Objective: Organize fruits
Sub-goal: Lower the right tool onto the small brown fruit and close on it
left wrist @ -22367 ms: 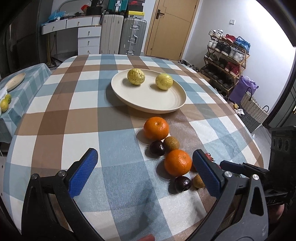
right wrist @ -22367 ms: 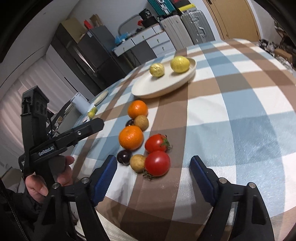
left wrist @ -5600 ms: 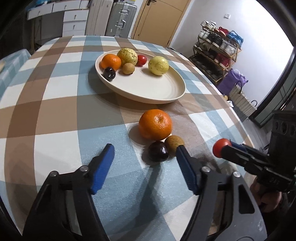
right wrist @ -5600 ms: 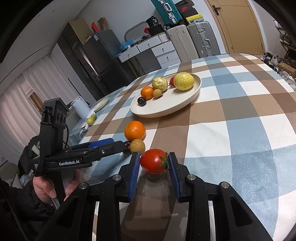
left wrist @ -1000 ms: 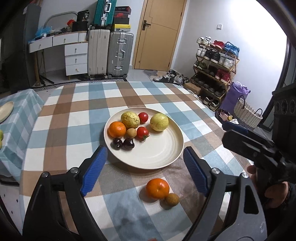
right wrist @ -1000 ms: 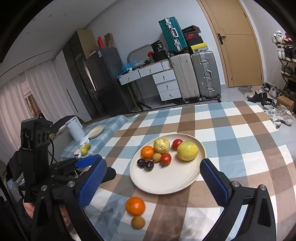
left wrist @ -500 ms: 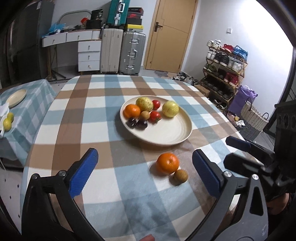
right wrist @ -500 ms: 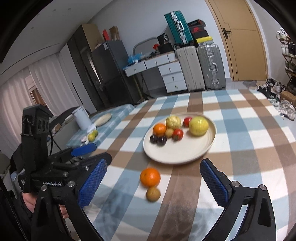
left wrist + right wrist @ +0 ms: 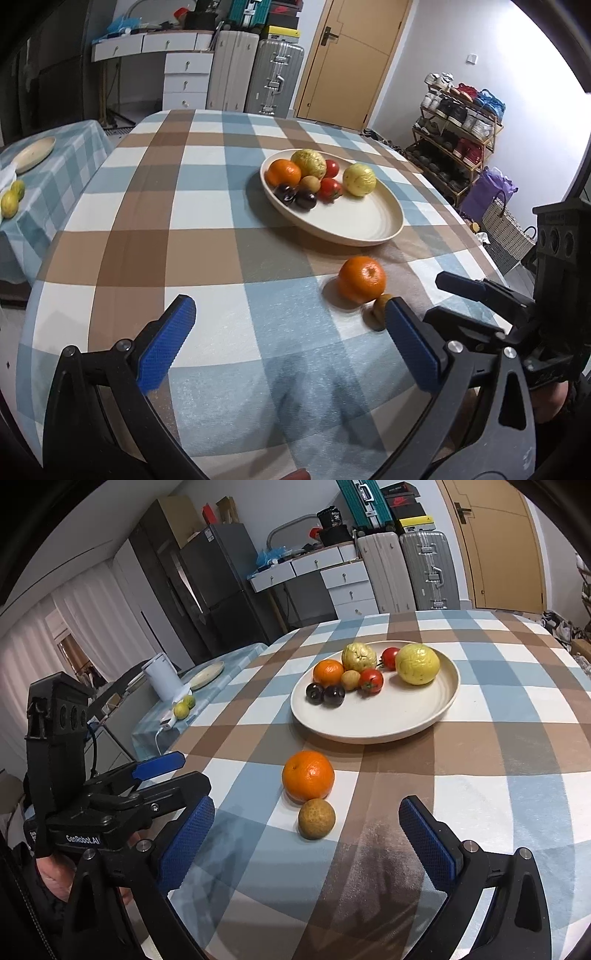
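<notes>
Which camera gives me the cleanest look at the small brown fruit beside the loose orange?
The right wrist view: the small brown fruit sits whole and unobstructed between the open fingers, just in front of the orange. In the left wrist view the fruit is blurred and partly hidden behind the left gripper's right finger.

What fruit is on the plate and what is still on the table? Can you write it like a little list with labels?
plate: cream plate on the checked table
on plate: orange, two yellow fruits, two tomatoes, two dark plums, small brown fruit
still on table: big orange, brown fruit just in front of it
left gripper: open, holding nothing
right gripper: open, holding nothing, brown fruit lies between its fingers in the view
</notes>
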Demonstrator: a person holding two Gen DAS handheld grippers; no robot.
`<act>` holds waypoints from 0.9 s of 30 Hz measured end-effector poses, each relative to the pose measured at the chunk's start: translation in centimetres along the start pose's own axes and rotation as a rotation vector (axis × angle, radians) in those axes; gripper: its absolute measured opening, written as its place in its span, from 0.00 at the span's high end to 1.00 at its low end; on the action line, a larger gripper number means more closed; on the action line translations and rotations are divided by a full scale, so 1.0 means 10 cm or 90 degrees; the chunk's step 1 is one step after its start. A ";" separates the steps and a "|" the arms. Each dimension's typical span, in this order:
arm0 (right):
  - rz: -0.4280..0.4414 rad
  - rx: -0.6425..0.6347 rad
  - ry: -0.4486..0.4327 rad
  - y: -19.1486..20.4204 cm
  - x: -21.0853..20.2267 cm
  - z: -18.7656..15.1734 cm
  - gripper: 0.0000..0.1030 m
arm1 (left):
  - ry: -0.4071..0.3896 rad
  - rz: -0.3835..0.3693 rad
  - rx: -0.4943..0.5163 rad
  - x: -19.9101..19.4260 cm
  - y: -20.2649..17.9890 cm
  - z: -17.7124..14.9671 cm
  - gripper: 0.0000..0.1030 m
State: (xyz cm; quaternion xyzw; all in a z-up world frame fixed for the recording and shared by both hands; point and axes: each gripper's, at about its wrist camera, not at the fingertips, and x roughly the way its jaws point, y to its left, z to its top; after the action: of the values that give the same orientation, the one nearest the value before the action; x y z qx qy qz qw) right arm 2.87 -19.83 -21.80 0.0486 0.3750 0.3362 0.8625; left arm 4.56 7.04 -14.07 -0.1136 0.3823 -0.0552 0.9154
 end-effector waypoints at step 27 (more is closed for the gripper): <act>-0.016 -0.008 0.064 -0.05 0.23 -0.08 0.74 | 0.021 0.003 -0.019 0.15 0.15 0.02 0.01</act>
State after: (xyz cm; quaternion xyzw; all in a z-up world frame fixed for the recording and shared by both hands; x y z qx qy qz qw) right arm 3.73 -18.89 -23.97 0.0213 0.4164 0.3300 0.8469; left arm 5.76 8.26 -15.33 -0.1254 0.3986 -0.0494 0.9072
